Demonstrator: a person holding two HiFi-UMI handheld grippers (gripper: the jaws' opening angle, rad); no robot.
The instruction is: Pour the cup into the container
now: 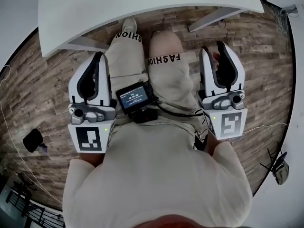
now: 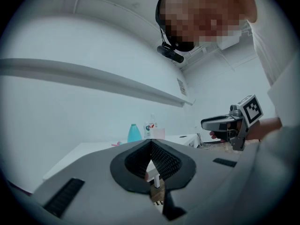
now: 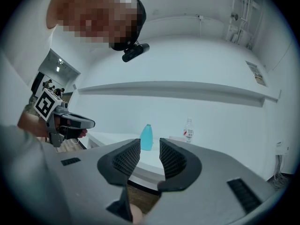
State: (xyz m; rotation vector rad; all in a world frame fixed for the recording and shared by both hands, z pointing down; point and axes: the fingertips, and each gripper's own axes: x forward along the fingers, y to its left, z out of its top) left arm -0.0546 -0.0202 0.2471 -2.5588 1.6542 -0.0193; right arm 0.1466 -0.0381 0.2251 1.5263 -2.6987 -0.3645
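**Both grippers empty, with the vessels ahead across the bench**

The left gripper (image 1: 98,56) is held level, its jaws closed tip to tip on nothing. Straight ahead of both grippers, well apart from them, a small group stands upright by the far edge of the white bench (image 1: 142,4), next to the wall. From the left it is a blue bottle (image 2: 134,133), a clear bottle (image 2: 150,125) and a pale vessel (image 2: 158,133). Whether that vessel is the cup or the container is too small to tell.

The right gripper (image 1: 214,51) also points level. Its jaws stand a narrow gap apart with nothing between them, and in its own view they line up on the blue bottle. Neither hand looks clearly nearer, so the reach is forward across the bench for either.

The person stands on a wood-plank floor (image 1: 42,80), and a long wall shelf (image 3: 187,90) runs above the bench.
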